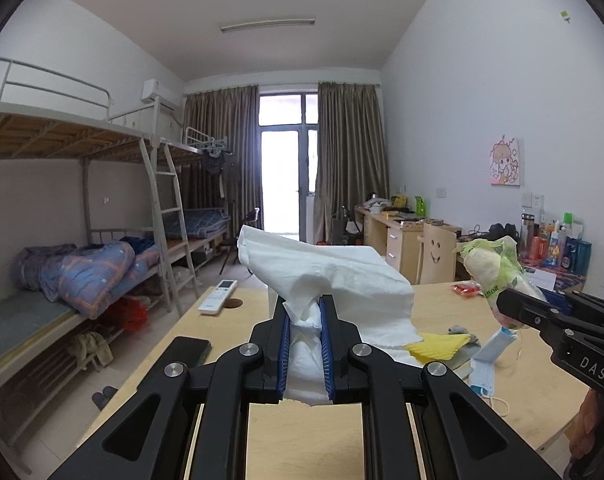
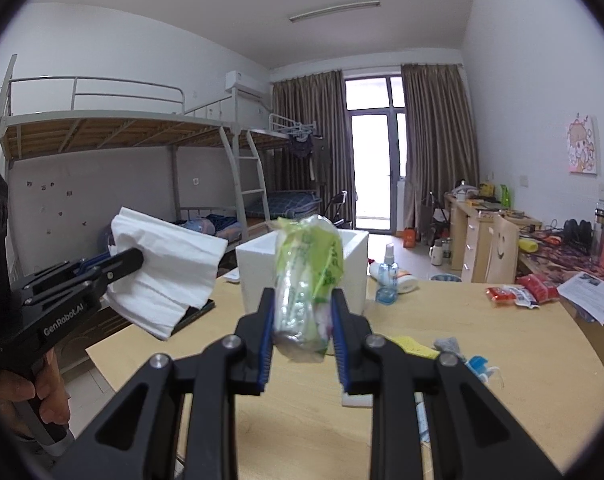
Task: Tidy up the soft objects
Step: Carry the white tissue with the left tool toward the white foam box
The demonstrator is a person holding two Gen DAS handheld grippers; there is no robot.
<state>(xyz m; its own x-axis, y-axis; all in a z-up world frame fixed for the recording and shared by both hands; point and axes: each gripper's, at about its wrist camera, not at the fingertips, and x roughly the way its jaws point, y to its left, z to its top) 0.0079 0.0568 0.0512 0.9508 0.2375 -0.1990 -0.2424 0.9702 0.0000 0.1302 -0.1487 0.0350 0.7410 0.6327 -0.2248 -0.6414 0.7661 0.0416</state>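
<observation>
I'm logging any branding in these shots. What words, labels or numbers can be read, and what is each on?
"DAS" on the body of the right gripper.
"GenRobot.AI" on the body of the left gripper.
The print on the green plastic packet held by the right gripper is too blurred to read.
Labels on the red snack packets, the spray bottle and the white remote are too small to read.

Box (image 2: 354, 264) is partly hidden by the bag (image 2: 306, 280); in the left view it is almost covered by tissue (image 1: 342, 280). Bag print unreadable.
</observation>
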